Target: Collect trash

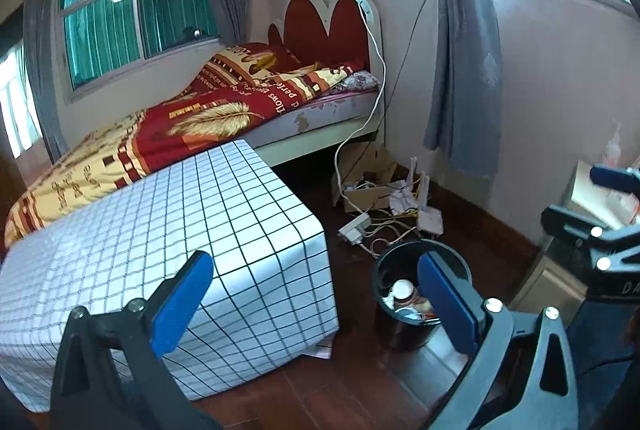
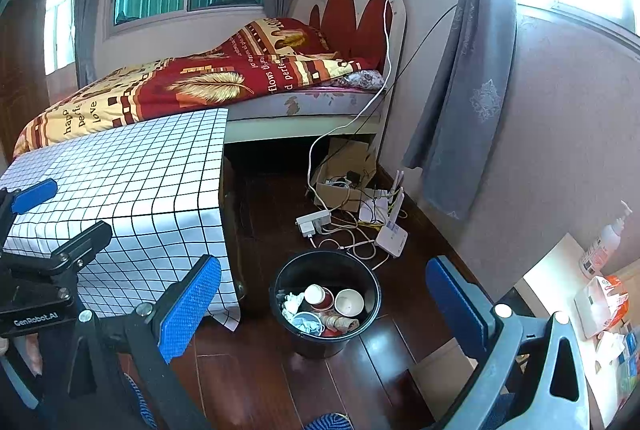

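Observation:
A black trash bin (image 2: 320, 346) stands on the dark wood floor by the corner of a table. It holds paper cups (image 2: 349, 302), crumpled tissue (image 2: 294, 304) and other scraps. My right gripper (image 2: 324, 306) hangs above the bin, open, with nothing between its blue pads (image 2: 190, 306). In the left wrist view, the bin (image 1: 400, 330) is partly hidden behind one blue pad (image 1: 446, 298). My left gripper (image 1: 316, 302) is open and empty too, over the table corner and floor. Each gripper shows at the edge of the other's view: the left gripper (image 2: 60, 216) and the right gripper (image 1: 584, 196).
The table with a white checked cloth (image 2: 120, 170) stands left of the bin, with a bed (image 2: 200, 82) behind it. A power strip (image 2: 314, 220), cables, a router (image 2: 392, 236) and a cardboard box (image 2: 340, 190) lie on the floor beyond. A low cabinet (image 2: 556, 266) at the right carries a pump bottle (image 2: 604, 246).

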